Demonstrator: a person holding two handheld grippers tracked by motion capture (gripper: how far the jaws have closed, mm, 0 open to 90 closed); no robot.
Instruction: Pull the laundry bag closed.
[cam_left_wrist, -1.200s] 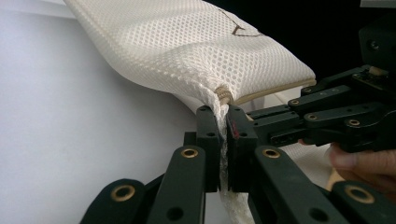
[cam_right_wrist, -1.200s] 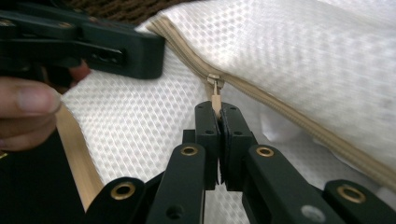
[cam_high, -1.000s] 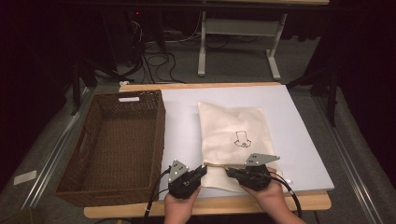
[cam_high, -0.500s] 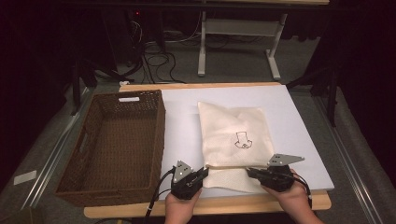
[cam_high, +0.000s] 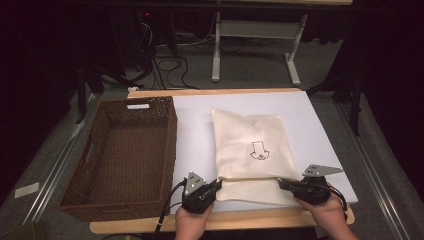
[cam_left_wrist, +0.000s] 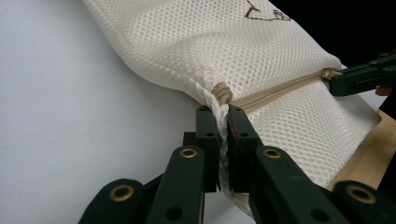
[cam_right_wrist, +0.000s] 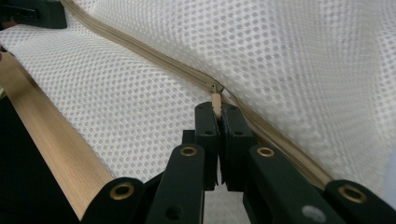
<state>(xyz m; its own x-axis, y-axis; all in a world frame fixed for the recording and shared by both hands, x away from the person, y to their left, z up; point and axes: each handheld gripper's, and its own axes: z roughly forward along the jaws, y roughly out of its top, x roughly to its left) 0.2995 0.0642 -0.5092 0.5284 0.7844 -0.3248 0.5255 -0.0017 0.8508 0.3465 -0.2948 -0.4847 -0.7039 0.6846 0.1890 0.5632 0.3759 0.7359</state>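
While the cream mesh bag (cam_high: 249, 150) lies flat on the white mat (cam_high: 320, 125) to the right of the brown wicker basket (cam_high: 122, 155), both claws work at the bag's near end, close to the worktop's (cam_high: 235, 220) wooden front edge. The left claw (cam_high: 216, 186) sits at the bag's near left corner, just beside the basket's near right corner; in the left gripper view its jaws are closed tight on a fold of mesh just below the tan end stop of the zipper (cam_left_wrist: 275, 91), which runs off across the bag toward the other claw. The right claw (cam_high: 281, 183) is at the bag's near right corner, well apart from the basket. In the right gripper view its jaws are pinched shut on the small tan zipper pull (cam_right_wrist: 216, 100), with the slider right above the tips and the closed zipper band stretching away toward the left claw at the far corner. The zipper line crosses the bag from one claw to the other, parallel to the front edge. A small dark line drawing (cam_high: 259, 151) marks the bag's upper face near its middle. The basket stands empty.
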